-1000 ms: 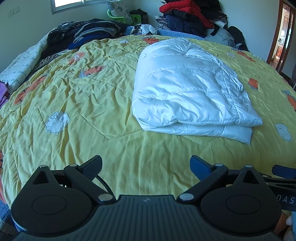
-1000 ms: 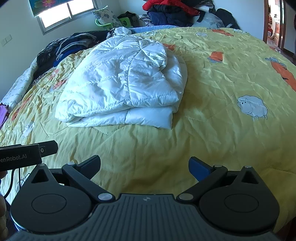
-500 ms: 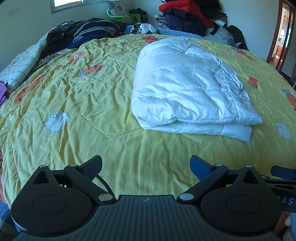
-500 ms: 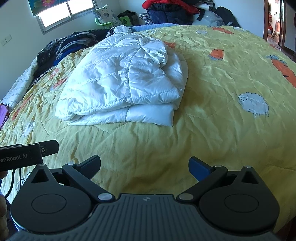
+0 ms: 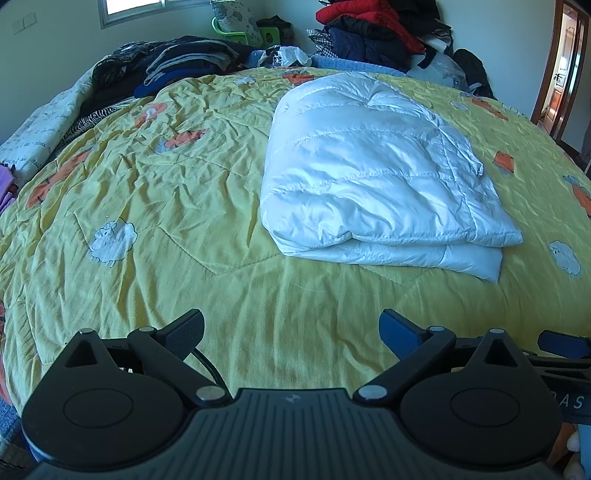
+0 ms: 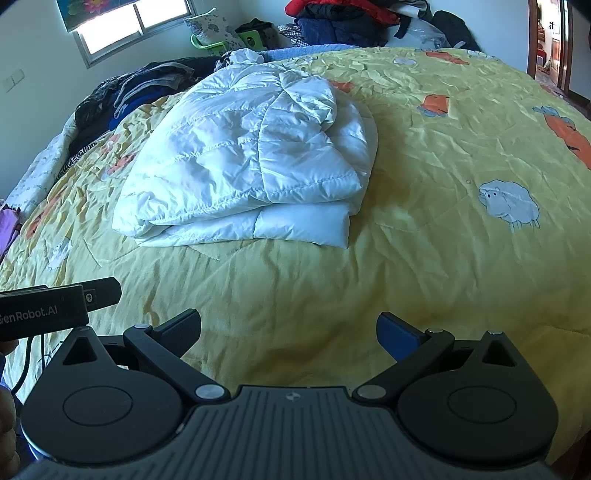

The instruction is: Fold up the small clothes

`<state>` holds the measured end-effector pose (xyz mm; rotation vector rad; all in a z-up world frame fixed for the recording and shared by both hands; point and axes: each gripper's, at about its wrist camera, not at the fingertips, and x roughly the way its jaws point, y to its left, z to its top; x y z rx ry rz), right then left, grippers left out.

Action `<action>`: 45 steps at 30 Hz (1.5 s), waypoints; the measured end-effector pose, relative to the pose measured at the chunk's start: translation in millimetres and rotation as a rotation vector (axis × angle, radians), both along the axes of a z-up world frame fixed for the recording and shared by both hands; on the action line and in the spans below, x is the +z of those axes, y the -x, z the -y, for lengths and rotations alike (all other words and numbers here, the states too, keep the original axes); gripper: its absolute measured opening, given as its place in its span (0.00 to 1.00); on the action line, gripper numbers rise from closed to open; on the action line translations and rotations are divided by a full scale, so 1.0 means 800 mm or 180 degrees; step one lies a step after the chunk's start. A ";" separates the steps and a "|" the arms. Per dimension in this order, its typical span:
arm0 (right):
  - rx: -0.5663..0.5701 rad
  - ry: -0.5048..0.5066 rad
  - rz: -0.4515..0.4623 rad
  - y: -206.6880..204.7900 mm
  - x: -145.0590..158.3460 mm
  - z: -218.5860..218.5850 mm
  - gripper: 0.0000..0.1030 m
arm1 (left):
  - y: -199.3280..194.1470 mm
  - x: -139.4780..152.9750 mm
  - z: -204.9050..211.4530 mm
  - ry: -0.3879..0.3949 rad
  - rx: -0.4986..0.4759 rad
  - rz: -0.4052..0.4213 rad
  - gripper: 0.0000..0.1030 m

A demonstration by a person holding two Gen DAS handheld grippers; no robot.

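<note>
Two claws hang low over the near edge of the bed, both spread wide with nothing between their fingers. Ahead of the left claw [image 5: 291, 328] and off to its right lies the folded white quilted puffer jacket [image 5: 373, 173], resting flat on the wrinkled yellow quilted bedspread printed with sheep and orange shapes [image 5: 177, 206], well apart from the fingertips. From the right claw [image 6: 289, 330] the same jacket [image 6: 251, 155] sits ahead and to its left, its folded layers stacked with the lower layer's edge poking out toward the claw, again well clear of the fingers. Just left of the right claw, the black body of the other tool shows at the frame's edge. Far beyond the jacket, at the head of the bed, a heap of dark folded clothes [image 5: 184, 62] lies to the left and a mound of red and navy coats [image 5: 369, 33] to the right. A wooden doorway [image 5: 561, 70] stands at the far right.
</note>
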<state>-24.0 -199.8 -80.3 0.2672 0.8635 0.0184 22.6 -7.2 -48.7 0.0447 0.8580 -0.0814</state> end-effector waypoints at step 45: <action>0.0066 0.0006 -0.0045 -0.002 -0.004 -0.003 1.00 | -0.004 0.000 -0.002 0.0019 -0.0004 -0.0058 0.99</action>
